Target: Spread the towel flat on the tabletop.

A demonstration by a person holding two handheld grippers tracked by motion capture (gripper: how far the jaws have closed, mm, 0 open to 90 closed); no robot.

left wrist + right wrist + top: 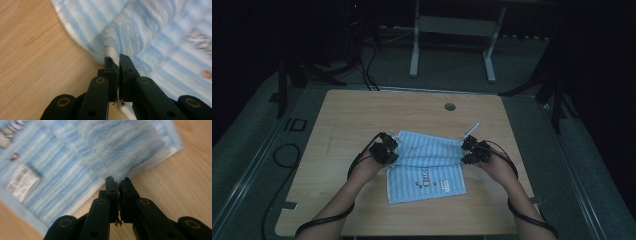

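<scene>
A pretty dim room is seen from the high view: a light wooden table [362,115] with rounded corners and a cable hole [450,106] near its far edge, grey floor all around, the white legs of another desk [414,55] farther back, and black cables [362,65] trailed across the floor at the far left. The blue-and-white striped towel [427,167] is laid in the near middle of the table, its far part folded toward the person and bunched up. The left gripper [388,150] is placed at the towel's left edge, the right gripper [468,151] at its right edge. What the gripper views add, and can't be made out from above: in the left gripper view the jaws are clamped tight on a pinch of white-hemmed towel edge [111,53], and in the right gripper view the jaws are closed the same way on a fluffy fold [117,176]. A grey printed patch [22,180] on the flat layer is also caught there, though blurred.
</scene>
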